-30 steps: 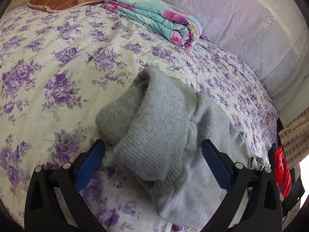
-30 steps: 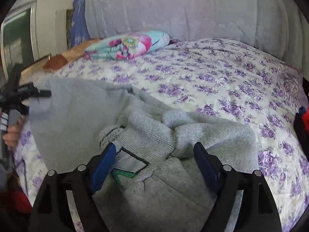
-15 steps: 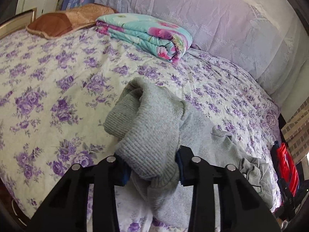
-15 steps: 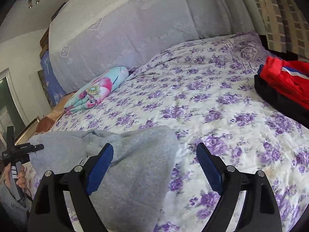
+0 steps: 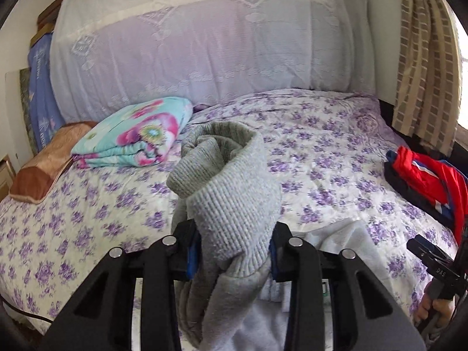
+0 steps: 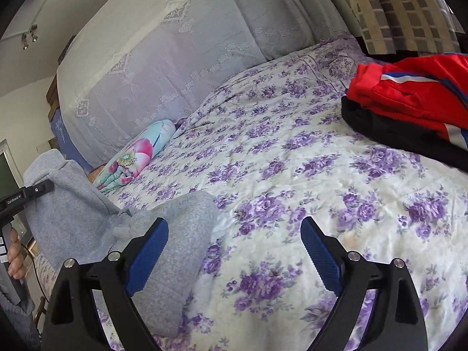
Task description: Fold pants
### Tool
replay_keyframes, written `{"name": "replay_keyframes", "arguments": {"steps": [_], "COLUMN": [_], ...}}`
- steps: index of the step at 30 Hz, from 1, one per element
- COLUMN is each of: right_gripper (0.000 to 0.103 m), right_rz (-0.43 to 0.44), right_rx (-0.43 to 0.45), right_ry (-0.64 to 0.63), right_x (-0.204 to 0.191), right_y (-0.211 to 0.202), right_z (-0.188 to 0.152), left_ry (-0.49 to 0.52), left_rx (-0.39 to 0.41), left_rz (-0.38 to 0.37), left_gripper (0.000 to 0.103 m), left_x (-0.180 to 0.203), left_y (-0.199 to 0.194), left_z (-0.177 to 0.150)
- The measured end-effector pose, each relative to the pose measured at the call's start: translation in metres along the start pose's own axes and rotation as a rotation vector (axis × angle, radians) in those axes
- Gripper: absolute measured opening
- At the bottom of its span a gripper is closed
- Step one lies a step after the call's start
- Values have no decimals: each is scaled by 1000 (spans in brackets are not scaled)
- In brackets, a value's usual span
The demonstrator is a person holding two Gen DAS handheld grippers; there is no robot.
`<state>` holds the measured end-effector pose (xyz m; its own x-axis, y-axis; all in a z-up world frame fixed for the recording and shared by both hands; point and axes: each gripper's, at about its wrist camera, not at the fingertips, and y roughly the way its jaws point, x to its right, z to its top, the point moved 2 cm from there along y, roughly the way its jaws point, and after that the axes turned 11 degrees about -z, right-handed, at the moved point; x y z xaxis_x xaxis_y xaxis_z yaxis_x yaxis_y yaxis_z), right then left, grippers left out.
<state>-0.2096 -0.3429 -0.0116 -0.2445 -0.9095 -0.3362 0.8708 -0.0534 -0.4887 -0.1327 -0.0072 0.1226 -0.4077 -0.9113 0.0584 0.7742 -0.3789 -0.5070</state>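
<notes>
The grey pants (image 5: 231,193) hang bunched from my left gripper (image 5: 231,251), which is shut on their ribbed cuff and holds it above the flowered bed. In the right wrist view the same pants (image 6: 175,234) drape from the raised left gripper (image 6: 29,194) at the far left down onto the bed (image 6: 292,175). My right gripper (image 6: 234,248) hovers over the bedspread, its jaws wide and still opening. Nothing sits between its blue pads (image 6: 318,251); the grey cloth lies just behind the left pad. That right gripper (image 5: 433,263) also shows at the lower right of the left wrist view.
A folded turquoise flowered blanket (image 5: 134,134) and a brown pillow (image 5: 46,163) lie near the draped headboard. A red and black garment pile (image 6: 409,102) sits at the bed's right side, below a checked curtain (image 5: 424,58). A person's hand (image 6: 14,251) grips the left handle.
My left gripper closed on the ribbed cuff and lifted it off the bed, rolling as it rose. My right gripper swung to the right off the grey cloth and opened wider.
</notes>
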Motion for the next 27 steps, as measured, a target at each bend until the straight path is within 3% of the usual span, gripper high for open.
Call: {"name": "replay_keyframes", "arguments": {"steps": [6, 12, 19, 27], "right_gripper": [92, 92, 92, 92], "right_rz": [57, 105, 105, 101], "right_rx": [-8, -33, -32, -31], "right_ry": [162, 252, 243, 240], "right_x": [40, 56, 54, 54], "right_y": [3, 13, 13, 12], "right_z": [1, -1, -2, -2], "left_ry": [86, 226, 331, 319], "left_rx": [-36, -130, -202, -210], "left_rz": [-85, -75, -16, 4], "left_gripper": [33, 33, 33, 37], "left_x": [81, 146, 175, 176], "left_y": [33, 76, 107, 106], "left_z": [2, -35, -70, -73]}}
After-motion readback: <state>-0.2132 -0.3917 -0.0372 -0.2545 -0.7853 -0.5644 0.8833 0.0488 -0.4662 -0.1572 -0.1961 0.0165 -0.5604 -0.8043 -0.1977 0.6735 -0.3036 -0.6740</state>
